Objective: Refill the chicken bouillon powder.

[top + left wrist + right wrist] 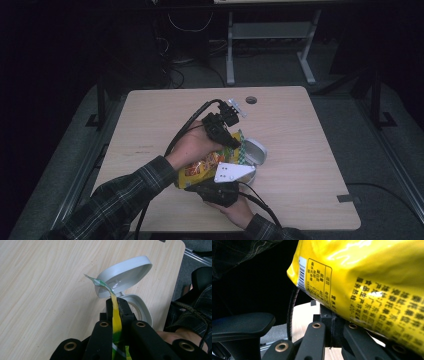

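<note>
An open white tin (pixel 130 277) is seen on the counter (pixel 295 130) just beyond the bag (pixel 202 167). The bag's top edge is clamped by the left hand-held gripper (pixel 115 305), its bottom by the right hand-held gripper (pixel 332 315).

Count from my side: one yellow snack bag (pixel 202 167), one white hinged-lid container (pixel 256 152), lid open. Two grippers, my left gripper (pixel 235 143) and my right gripper (pixel 192 187), both clamped on the bag. One table (pixel 300 130). One office chair (pixel 242 326) beside it.
</note>
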Demonstrator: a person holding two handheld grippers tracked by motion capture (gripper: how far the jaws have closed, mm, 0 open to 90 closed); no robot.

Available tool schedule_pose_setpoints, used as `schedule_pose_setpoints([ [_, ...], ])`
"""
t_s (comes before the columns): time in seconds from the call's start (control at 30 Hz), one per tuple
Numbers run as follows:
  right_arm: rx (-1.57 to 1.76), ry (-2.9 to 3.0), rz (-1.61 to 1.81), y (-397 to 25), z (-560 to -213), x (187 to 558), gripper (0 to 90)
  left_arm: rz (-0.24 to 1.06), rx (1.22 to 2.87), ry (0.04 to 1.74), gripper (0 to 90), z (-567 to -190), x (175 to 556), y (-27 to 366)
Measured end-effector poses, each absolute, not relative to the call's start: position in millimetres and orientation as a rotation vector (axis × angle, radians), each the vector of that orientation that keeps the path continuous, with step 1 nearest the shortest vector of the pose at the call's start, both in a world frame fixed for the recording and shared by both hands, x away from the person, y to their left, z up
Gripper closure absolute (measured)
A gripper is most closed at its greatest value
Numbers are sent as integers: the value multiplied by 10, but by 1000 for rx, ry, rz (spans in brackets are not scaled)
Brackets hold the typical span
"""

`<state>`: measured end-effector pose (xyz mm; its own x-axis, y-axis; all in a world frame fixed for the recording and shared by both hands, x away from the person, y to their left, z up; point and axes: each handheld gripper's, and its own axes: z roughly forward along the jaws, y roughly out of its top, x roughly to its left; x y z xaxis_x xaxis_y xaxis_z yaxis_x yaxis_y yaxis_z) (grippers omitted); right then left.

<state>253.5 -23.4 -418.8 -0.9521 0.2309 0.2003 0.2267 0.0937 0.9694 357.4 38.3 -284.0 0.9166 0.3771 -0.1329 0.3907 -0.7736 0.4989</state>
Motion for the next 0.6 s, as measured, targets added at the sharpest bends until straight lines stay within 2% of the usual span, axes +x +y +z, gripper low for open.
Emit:
schedule_pose_setpoints([
  [0.6, 482, 2318, 2058, -234, -4184, 2531, 900, -35, 2548, 545, 900, -2837, 3575, 373],
])
